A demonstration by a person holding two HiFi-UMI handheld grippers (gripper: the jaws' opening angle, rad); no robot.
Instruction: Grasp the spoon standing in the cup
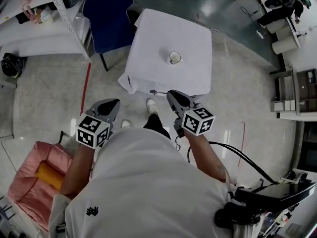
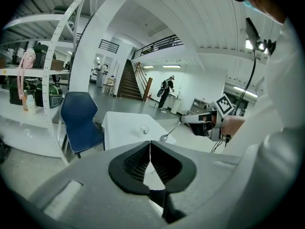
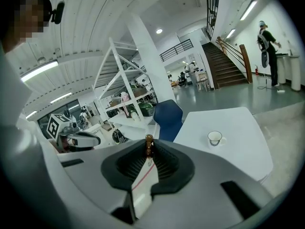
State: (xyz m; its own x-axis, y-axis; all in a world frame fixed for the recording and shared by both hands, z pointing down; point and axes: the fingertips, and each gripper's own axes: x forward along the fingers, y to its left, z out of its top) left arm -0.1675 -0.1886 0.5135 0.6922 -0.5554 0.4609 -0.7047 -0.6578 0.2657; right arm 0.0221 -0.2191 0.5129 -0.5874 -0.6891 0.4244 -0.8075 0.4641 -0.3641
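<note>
A white cup [image 1: 175, 57] stands alone on the white-clothed table [image 1: 148, 68], with nothing in it; it also shows in the left gripper view as a cup [image 2: 144, 129] and in the right gripper view as a cup [image 3: 215, 137]. My right gripper [image 1: 172, 94] hangs in front of the table's near edge, shut on the handle of a metal spoon [image 1: 155, 91] whose bowl points left. From the left gripper view the spoon [image 2: 169, 133] sticks out of that gripper level with the table. My left gripper [image 2: 150, 150] is shut and holds nothing, low at my left side [image 1: 114, 104].
A blue chair [image 1: 108, 14] stands behind the table's left corner, beside a white shelf rack [image 1: 64, 14]. A pink cushioned seat [image 1: 29, 177] is at my lower left. Cabinets and equipment [image 1: 292, 93] line the right. A person [image 2: 167, 92] stands far off by the stairs.
</note>
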